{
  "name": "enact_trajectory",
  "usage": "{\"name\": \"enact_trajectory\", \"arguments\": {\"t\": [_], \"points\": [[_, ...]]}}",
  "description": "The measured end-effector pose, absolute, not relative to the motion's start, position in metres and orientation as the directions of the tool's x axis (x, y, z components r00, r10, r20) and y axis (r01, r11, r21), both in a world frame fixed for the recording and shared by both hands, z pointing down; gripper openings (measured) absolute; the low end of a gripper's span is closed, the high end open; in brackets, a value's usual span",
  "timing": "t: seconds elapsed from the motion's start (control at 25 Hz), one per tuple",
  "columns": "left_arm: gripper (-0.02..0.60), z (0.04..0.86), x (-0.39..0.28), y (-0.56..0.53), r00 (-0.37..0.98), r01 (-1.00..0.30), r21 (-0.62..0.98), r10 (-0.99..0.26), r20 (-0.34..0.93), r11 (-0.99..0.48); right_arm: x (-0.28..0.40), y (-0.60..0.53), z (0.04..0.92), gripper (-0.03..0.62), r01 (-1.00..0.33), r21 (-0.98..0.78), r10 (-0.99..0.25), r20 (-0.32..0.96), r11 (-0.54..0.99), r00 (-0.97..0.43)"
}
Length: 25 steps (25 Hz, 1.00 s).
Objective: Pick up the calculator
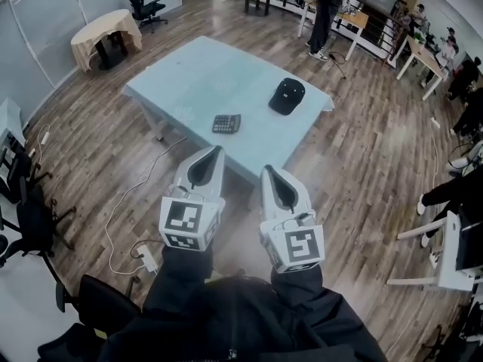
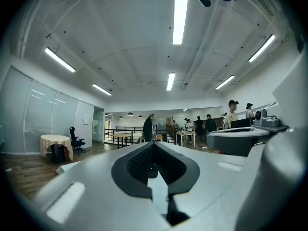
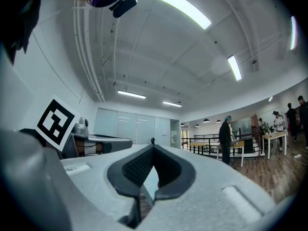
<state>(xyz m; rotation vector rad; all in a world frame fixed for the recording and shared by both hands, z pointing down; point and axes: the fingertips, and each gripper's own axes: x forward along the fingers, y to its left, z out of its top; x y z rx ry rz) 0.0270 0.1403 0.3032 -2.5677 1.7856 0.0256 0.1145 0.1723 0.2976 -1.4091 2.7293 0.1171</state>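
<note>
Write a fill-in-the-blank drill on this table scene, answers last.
In the head view the calculator lies on the table, to the ___ of the cap.
The cap is coloured ___.
The left gripper and right gripper hold nothing; their jaws are ___.
Missing: left; black; shut.

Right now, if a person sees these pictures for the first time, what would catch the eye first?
First, the two white tongs in the foreground, left tongs and right tongs, both shut and empty. Beyond them stands a pale blue table, with a dark calculator near its front edge and a black cap farther right.
</note>
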Motion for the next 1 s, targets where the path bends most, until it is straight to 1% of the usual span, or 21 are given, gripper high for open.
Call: {"name": "enact_trajectory", "arguments": {"t": [0.28, 0.56, 0.76, 1.0], "points": [[0.0, 0.324, 0.033, 0.138, 0.331, -0.943, -0.005, -0.943, 0.028, -0.331, 0.126, 0.169, 0.327, 0.0, -0.801, -0.024, -0.801, -0.05, 0.598, -0.597], [0.0, 0.334, 0.022, 0.113, 0.329, -0.944, -0.013, -0.943, 0.051, -0.33, 0.121, 0.143, 0.345, 0.0, -0.808, -0.026, -0.808, -0.027, 0.589, -0.589], [0.0, 0.339, 0.008, 0.061, 0.355, -0.934, -0.011, -0.934, 0.05, -0.356, 0.111, 0.096, 0.361, 0.0, -0.828, -0.016, -0.828, -0.009, 0.561, -0.561], [0.0, 0.336, -0.014, -0.025, 0.398, -0.918, 0.008, -0.917, 0.03, -0.398, 0.086, 0.017, 0.358, 0.0, -0.847, 0.006, -0.847, -0.007, 0.531, -0.531]]}}
